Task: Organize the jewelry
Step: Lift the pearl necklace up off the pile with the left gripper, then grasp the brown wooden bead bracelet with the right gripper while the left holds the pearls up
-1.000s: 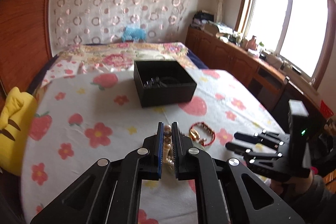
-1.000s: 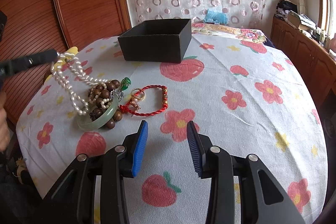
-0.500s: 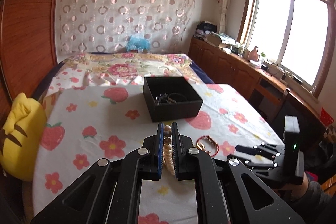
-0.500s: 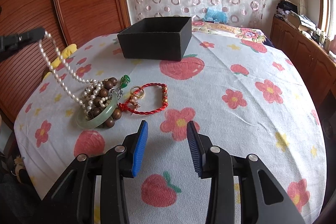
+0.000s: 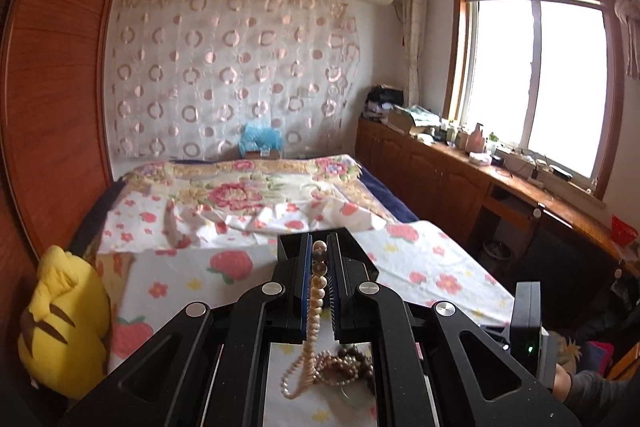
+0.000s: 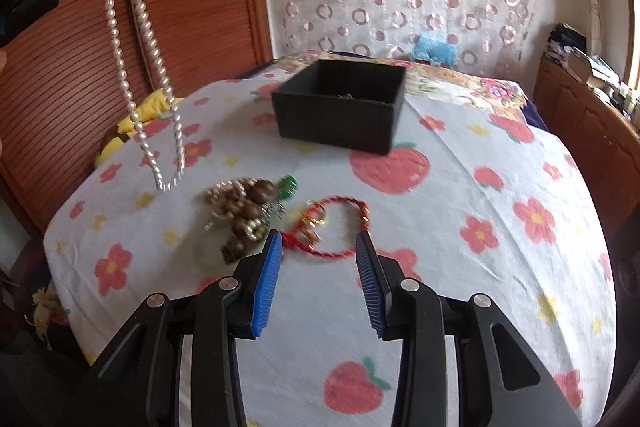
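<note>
Above flowered tablecloth (image 6: 460,307), left gripper (image 5: 319,259) jaws clamp pearl necklace (image 6: 136,67) (dangling); right gripper (image 6: 318,247) jaws gape, empty.

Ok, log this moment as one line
left gripper: shut on pearl necklace, lifted | right gripper: open, above red bracelet | black box: open

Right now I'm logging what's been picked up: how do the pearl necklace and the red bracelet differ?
The pearl necklace hangs in the air, pinched in the shut left gripper; the red bracelet lies flat on the tablecloth. The necklace is a long strand of white beads; the bracelet is a short twisted red cord with gold bits. Neither is in the black box yet.
</note>
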`<state>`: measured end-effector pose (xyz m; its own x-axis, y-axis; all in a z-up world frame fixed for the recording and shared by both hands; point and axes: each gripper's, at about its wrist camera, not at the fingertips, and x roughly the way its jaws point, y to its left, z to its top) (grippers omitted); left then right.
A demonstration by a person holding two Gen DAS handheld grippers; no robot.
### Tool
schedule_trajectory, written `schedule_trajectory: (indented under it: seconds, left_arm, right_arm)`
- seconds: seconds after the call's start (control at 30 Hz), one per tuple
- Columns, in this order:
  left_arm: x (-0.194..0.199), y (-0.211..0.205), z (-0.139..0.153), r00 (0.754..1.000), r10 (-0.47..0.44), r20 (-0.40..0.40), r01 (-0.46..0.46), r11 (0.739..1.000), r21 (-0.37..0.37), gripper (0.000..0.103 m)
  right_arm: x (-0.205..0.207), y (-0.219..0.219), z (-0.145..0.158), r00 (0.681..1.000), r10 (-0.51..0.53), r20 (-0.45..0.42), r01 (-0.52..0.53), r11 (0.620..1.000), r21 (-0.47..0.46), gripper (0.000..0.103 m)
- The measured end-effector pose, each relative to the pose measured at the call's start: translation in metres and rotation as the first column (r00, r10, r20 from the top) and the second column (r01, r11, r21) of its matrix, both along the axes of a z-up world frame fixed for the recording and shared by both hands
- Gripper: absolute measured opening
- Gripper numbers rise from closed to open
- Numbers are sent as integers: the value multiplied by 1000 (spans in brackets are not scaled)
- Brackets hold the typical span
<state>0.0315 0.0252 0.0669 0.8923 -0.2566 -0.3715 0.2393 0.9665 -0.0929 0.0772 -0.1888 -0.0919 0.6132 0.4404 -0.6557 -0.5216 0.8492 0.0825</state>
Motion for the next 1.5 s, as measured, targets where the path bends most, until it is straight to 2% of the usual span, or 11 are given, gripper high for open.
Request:
schedule_trajectory:
  seconds: [0.27, 0.6, 0.7, 0.77, 0.93, 1.17, 1.5]
  left_arm:
    - [0, 18, 10, 999, 37, 23, -37, 999, -3, 7]
    - [2, 28, -5, 999, 47, -10, -47, 999, -16, 7]
    - [3, 27, -8, 999, 46, -19, -46, 999, -17, 7]
    - [4, 28, -10, 999, 45, -24, -46, 999, -18, 7]
    - [5, 30, -16, 998, 44, -40, -45, 999, -23, 7]
    - [6, 26, -20, 998, 37, -49, -38, 999, -19, 7]
    - [10, 19, -10, 999, 30, -25, -30, 1000, 1, 7]
  right_arm:
    - [22, 31, 1, 997, 70, -39, -70, 998, -1, 41]
    - [52, 61, -14, 976, 148, -160, -151, 989, -1, 40]
    - [56, 65, -16, 968, 164, -188, -165, 986, 11, 28]
    - [57, 67, -16, 964, 180, -195, -180, 983, 19, 15]
    - [48, 63, 2, 972, 193, -134, -192, 981, 22, 15]
    - [37, 51, 47, 985, 172, -7, -172, 985, 20, 15]
    - [39, 27, 94, 985, 147, 91, -150, 988, 33, 15]
